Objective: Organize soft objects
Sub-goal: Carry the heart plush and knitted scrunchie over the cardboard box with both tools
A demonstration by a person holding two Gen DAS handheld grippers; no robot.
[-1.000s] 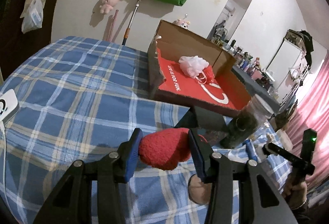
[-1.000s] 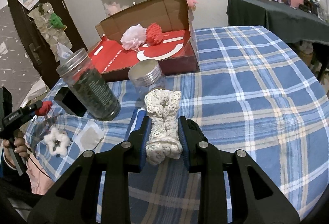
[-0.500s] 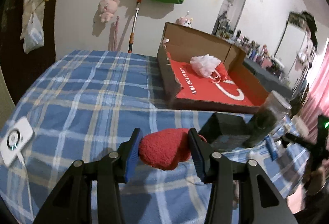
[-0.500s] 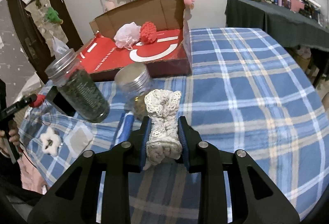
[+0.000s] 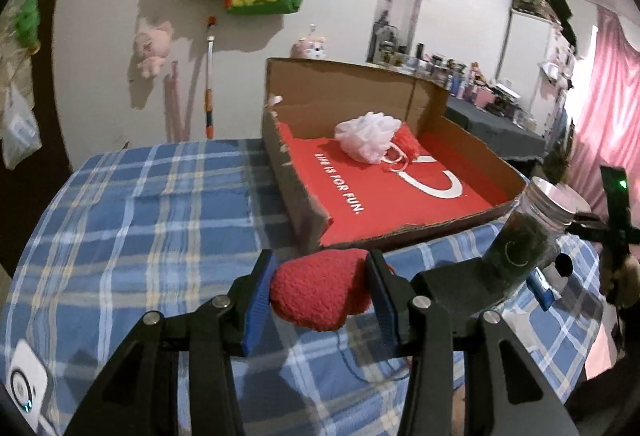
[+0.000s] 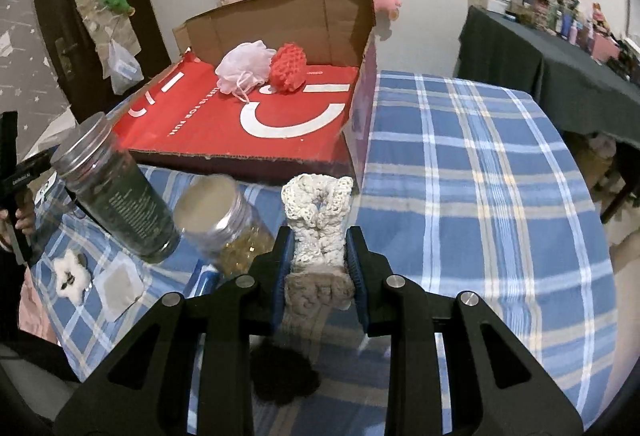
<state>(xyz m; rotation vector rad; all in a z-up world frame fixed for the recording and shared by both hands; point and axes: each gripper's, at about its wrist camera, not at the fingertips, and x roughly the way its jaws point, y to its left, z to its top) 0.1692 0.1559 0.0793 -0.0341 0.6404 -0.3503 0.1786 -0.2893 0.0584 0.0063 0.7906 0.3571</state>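
Grippers tilt downward over the blue plaid tablecloth, both pointed toward the open cardboard box with a red printed floor. The left gripper is clamped on a red fuzzy heart-shaped plush, held above the cloth just short of the box's near corner. The right gripper squeezes a cream crocheted scrunchie at its middle, its top loop sticking up past the fingertips, near the box's front wall. Inside the box, a white mesh bath pouf and a red knitted ball lie touching at the back. A dark-filled glass jar and a shorter clear jar with yellow contents stand beside the scrunchie.
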